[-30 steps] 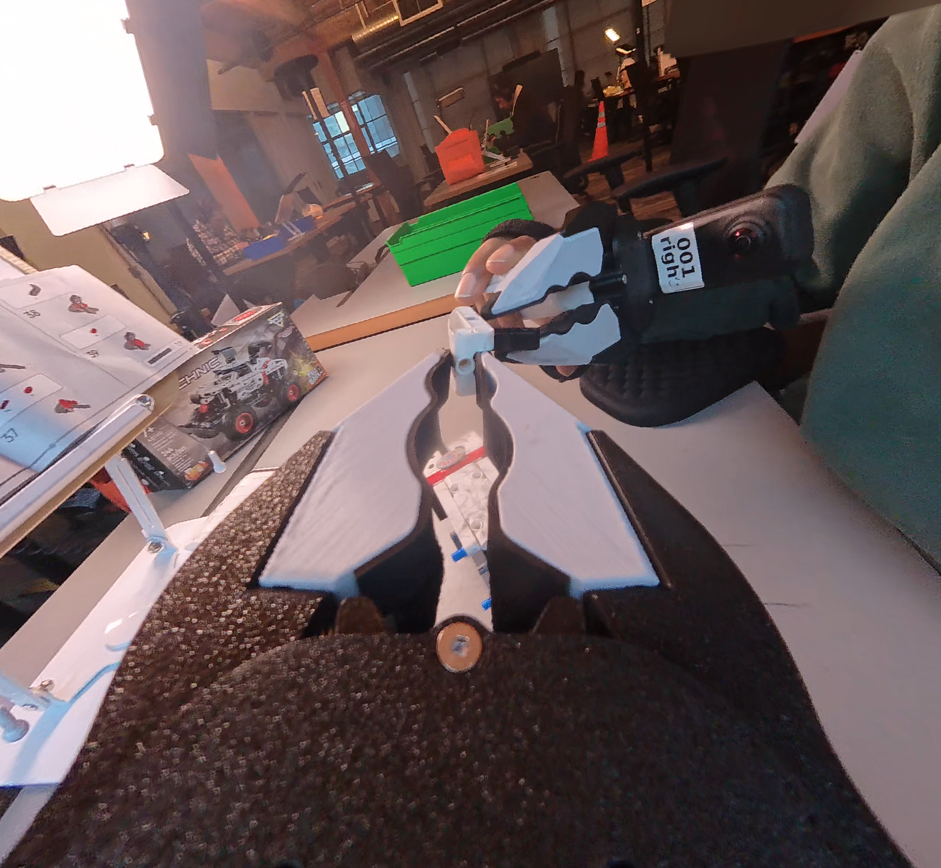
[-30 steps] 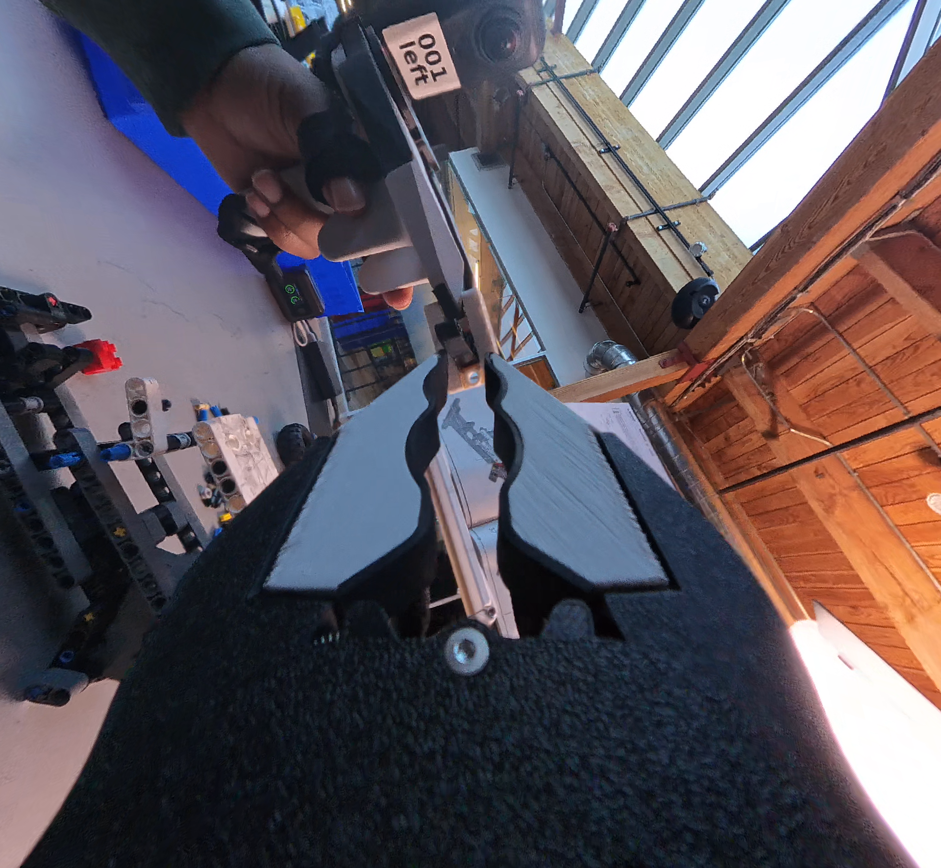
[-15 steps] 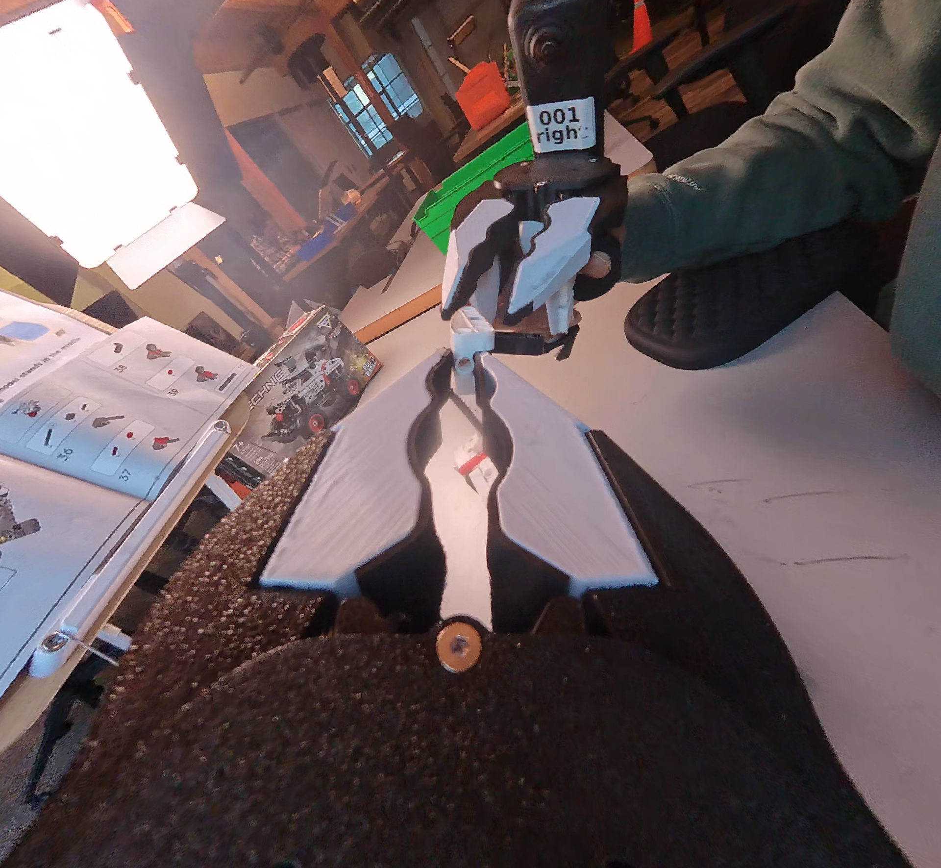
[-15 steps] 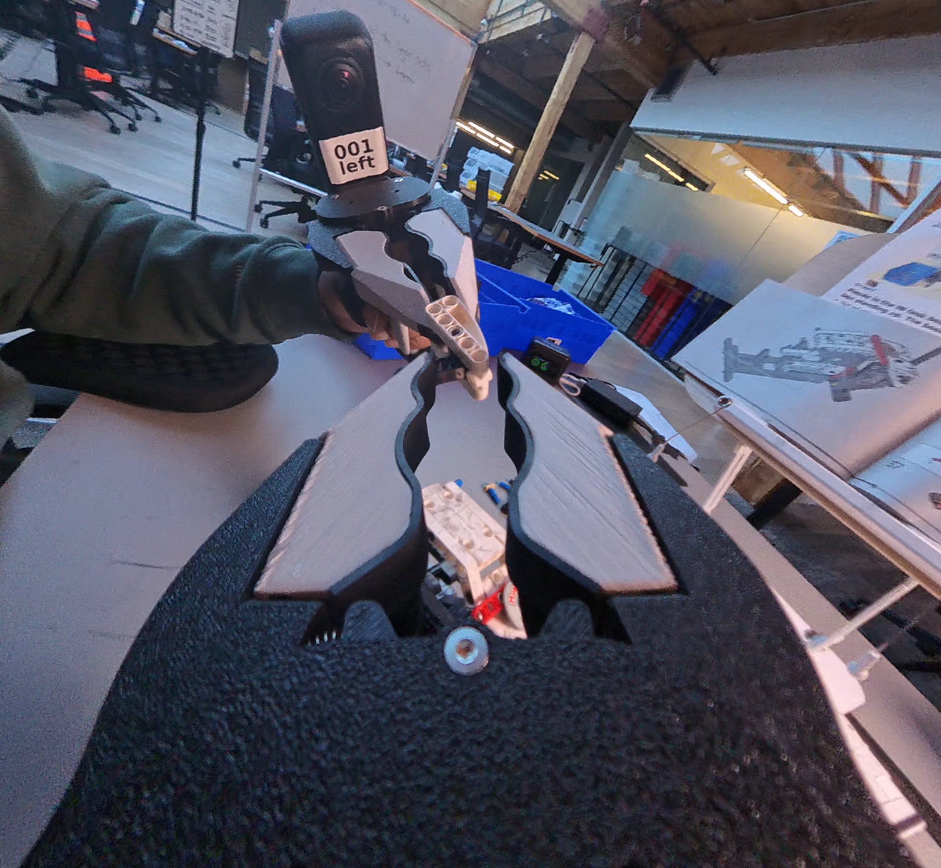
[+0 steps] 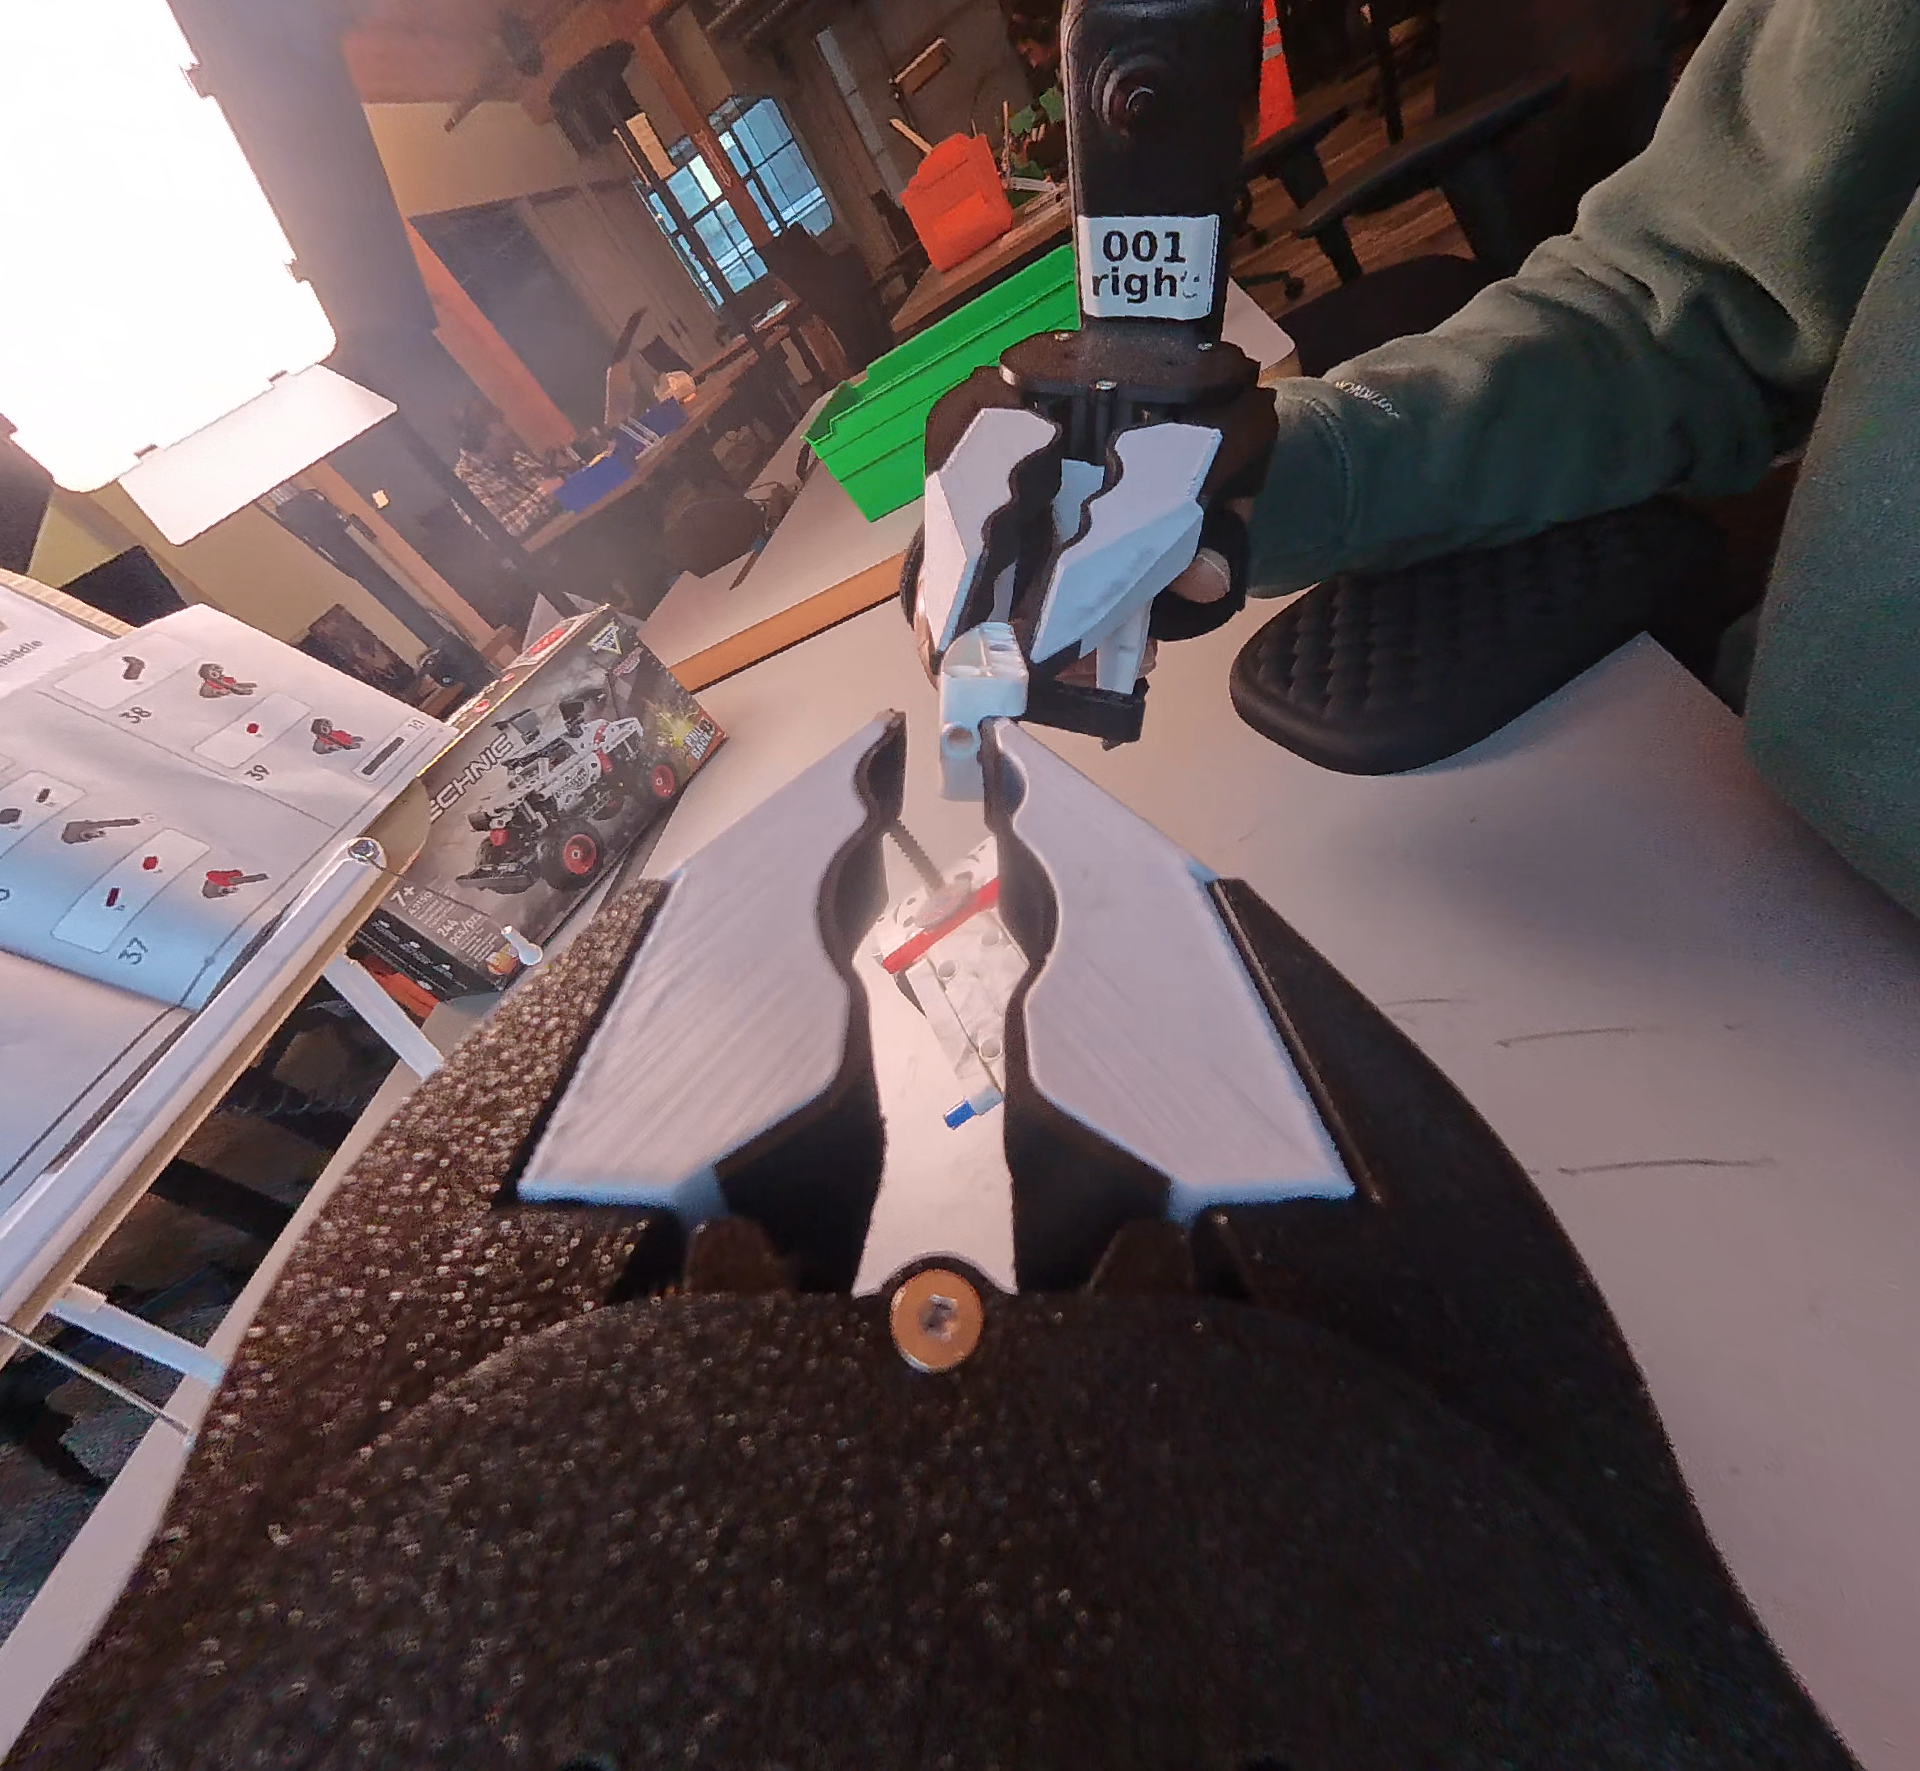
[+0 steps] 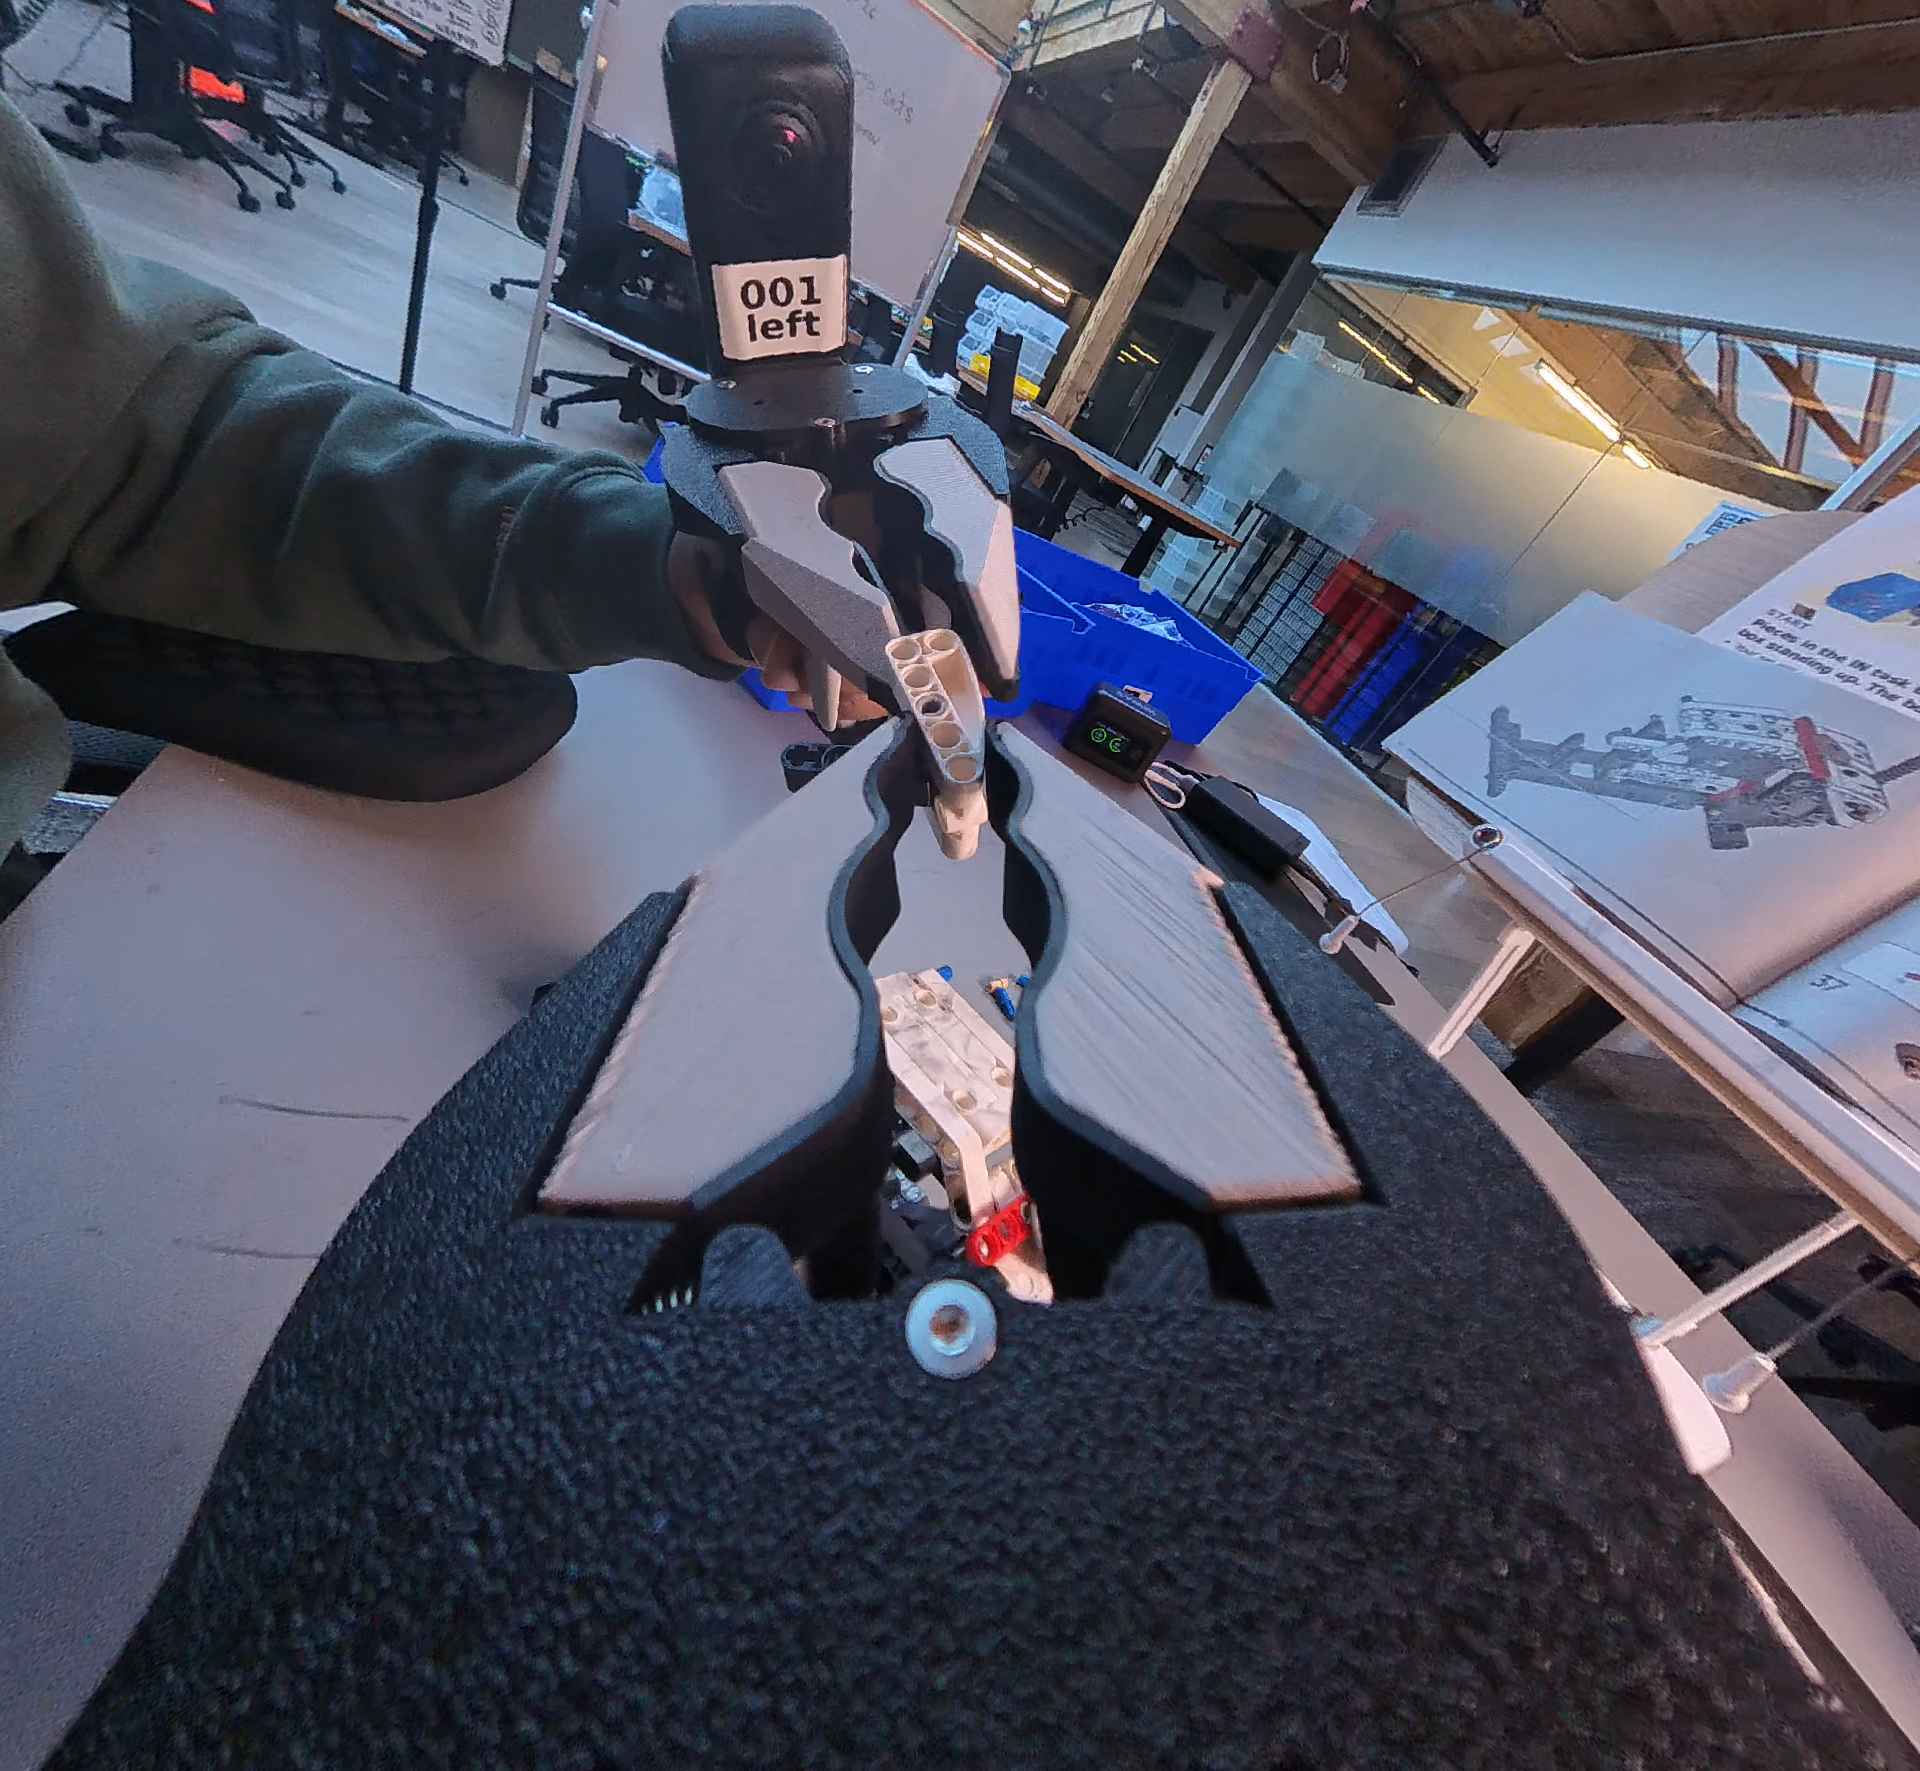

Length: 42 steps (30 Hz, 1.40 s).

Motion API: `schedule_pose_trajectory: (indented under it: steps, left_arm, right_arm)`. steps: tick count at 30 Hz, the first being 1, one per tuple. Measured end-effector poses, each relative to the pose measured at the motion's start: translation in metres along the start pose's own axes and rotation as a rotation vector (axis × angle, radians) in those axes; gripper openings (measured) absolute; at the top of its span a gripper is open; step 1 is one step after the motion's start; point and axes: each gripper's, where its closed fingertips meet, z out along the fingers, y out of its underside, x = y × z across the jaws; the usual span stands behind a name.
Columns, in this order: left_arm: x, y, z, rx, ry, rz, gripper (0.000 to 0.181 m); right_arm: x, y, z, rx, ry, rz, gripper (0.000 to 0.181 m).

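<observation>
Both grippers have drawn level and tip to tip since a second ago, when the right one lay rolled on its side. Left gripper (image 5: pixel 943 734) now shows a wider gap at its tips, only its right finger (image 5: pixel 1101 973) against the white perforated beam (image 5: pixel 971 719); whether it grips is unclear. Right gripper (image 6: pixel 940 765), jaws nearly closed, pinches the same beam (image 6: pixel 940 713) at its lower end; the beam's upper end stands between the left gripper's tips.

Below the raised grippers, near the middle of the bench (image 5: pixel 1507 942), lies a white brick assembly (image 5: pixel 951 968) with red and blue pins. A toy truck box (image 5: pixel 551 807) sits by the bench's far-left edge, beside an open instruction booklet (image 5: pixel 156 786) on a tilted stand. A green bin (image 5: pixel 935 391) rests on a farther table. In the right wrist view, a blue bin (image 6: pixel 1122 630) stands at the far edge, with a small black device (image 6: pixel 1117 739) with a lit screen in front of it. Green sleeves (image 6: pixel 312 495) cover both arms.
</observation>
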Motion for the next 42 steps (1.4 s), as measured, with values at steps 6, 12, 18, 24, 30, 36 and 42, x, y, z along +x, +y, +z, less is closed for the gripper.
schedule_pose_trajectory:
  steps: [6,12,18,24,30,36,42]
  left_arm:
    - [0.002,0.003,-0.004,0.000,0.048,-0.067,0.019]
    - [0.012,0.011,-0.006,-0.011,0.135,-0.132,0.016]
    - [0.017,0.019,0.002,-0.042,0.136,-0.142,0.016]
    - [0.023,0.017,-0.002,-0.015,0.199,-0.201,0.016]
    - [0.026,0.014,-0.006,0.003,0.226,-0.232,0.017]
    - [0.027,0.024,-0.001,-0.074,0.172,-0.144,0.016]
    - [0.023,0.038,-0.003,-0.144,0.105,-0.114,0.018]
  right_arm:
    - [-0.004,0.002,0.004,-0.004,-0.010,-0.004,0.012]
    - [-0.007,0.008,0.006,-0.021,-0.022,0.007,0.012]
    - [-0.011,0.008,0.006,-0.043,-0.048,0.004,0.010]
    - [-0.017,0.013,0.004,-0.050,-0.087,0.012,0.011]
    - [-0.021,0.018,0.005,-0.090,-0.084,-0.060,0.011]
    - [-0.023,0.020,0.009,-0.112,-0.074,-0.065,0.011]
    - [-0.022,0.039,0.013,-0.241,-0.053,-0.086,0.011]
